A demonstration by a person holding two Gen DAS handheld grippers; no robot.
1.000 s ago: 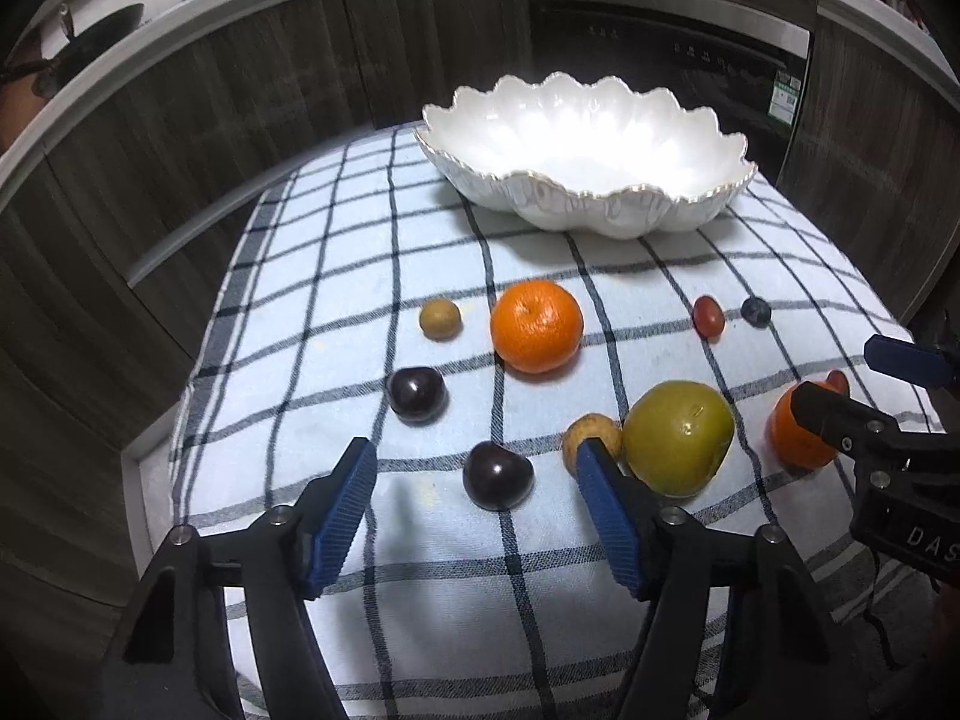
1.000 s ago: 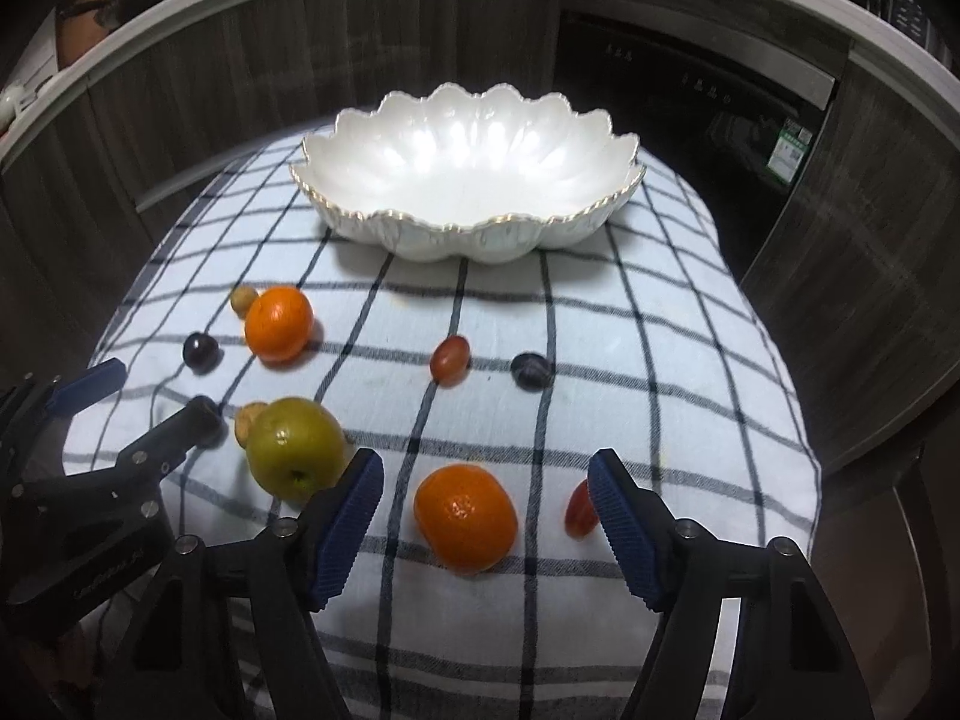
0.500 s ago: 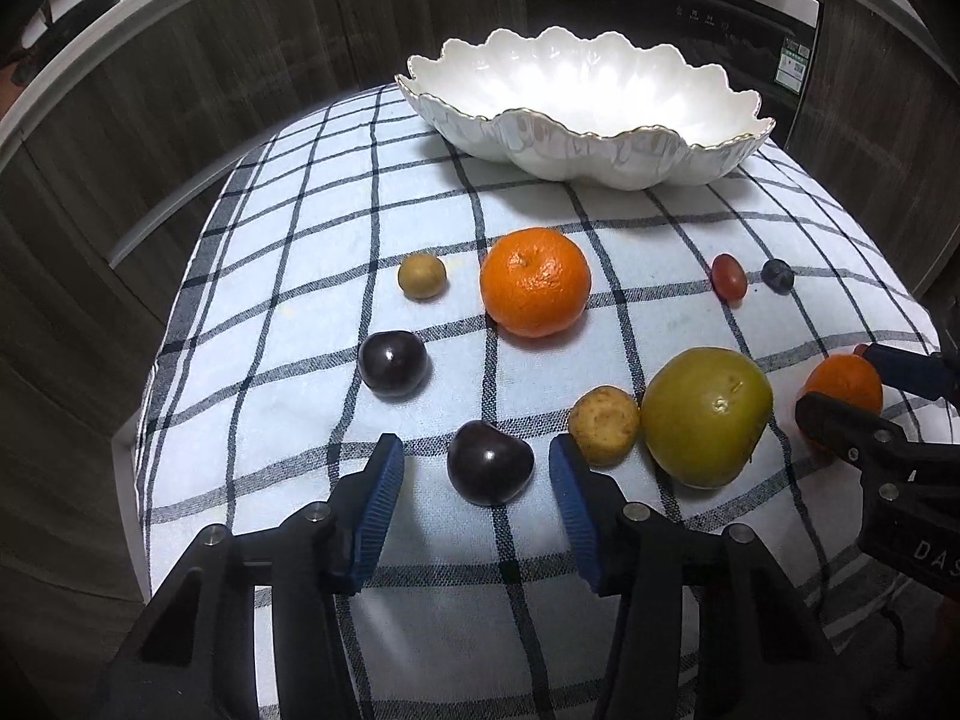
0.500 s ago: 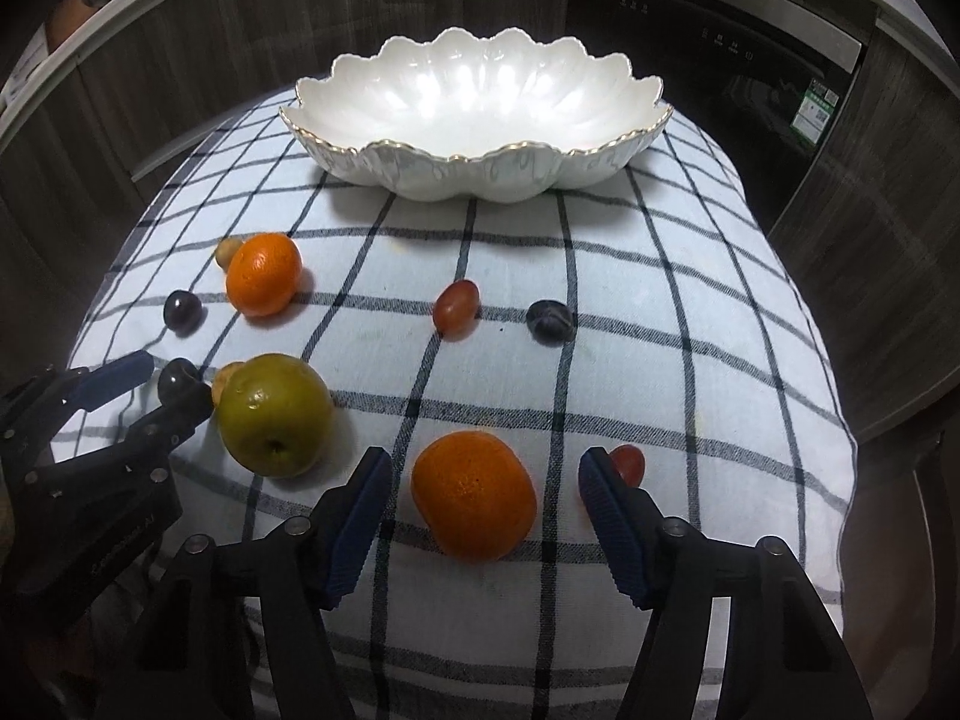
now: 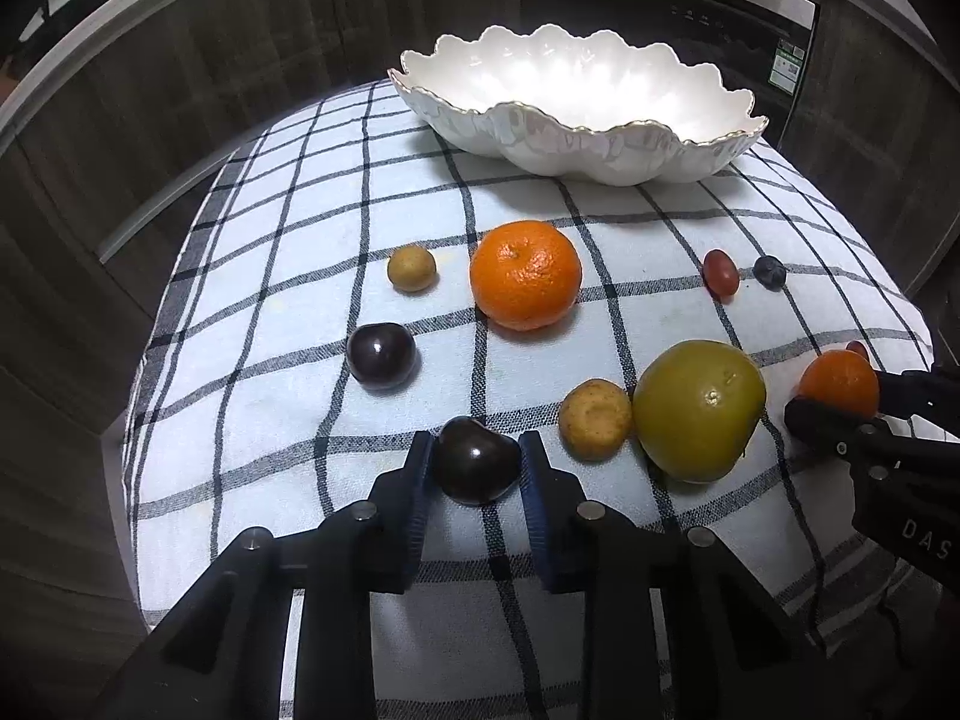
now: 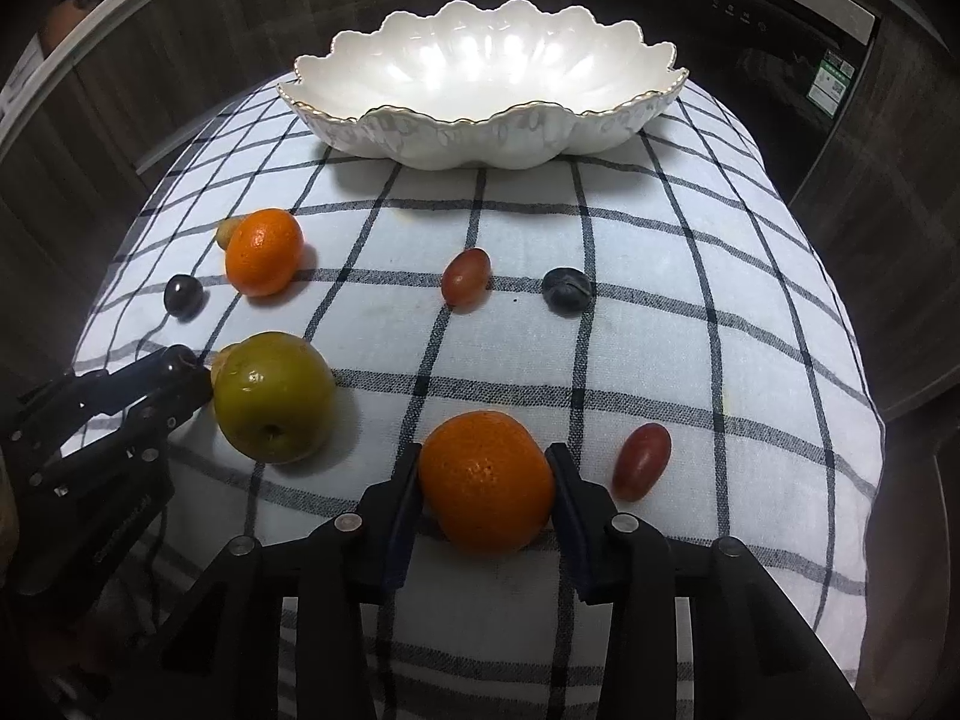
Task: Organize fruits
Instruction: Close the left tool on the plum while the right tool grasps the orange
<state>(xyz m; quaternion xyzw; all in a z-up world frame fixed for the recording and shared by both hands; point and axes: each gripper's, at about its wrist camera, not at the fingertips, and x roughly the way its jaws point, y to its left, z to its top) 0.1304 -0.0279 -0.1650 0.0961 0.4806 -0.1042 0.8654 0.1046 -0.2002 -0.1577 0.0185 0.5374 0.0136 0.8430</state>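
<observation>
Dark wood-grain cabinet fronts ring a raised surface covered by a white cloth with a black check, and from the left wrist view we see a white scalloped bowl with a gold rim standing at the cloth's far end. Our left gripper has its blue pads pressed against both sides of a dark purple plum that sits on the cloth. Just right of it lie a small tan round fruit and a large green apple, touching each other. Farther off are a second dark plum, a small olive-brown fruit, a big orange mandarin, a red grape and a blueberry. From the right wrist view, our right gripper has closed its fingers around a second orange mandarin resting on the cloth, with an oblong red grape just beside it on the right. Both fruits sit near the cloth's front edge, well apart from the bowl.
</observation>
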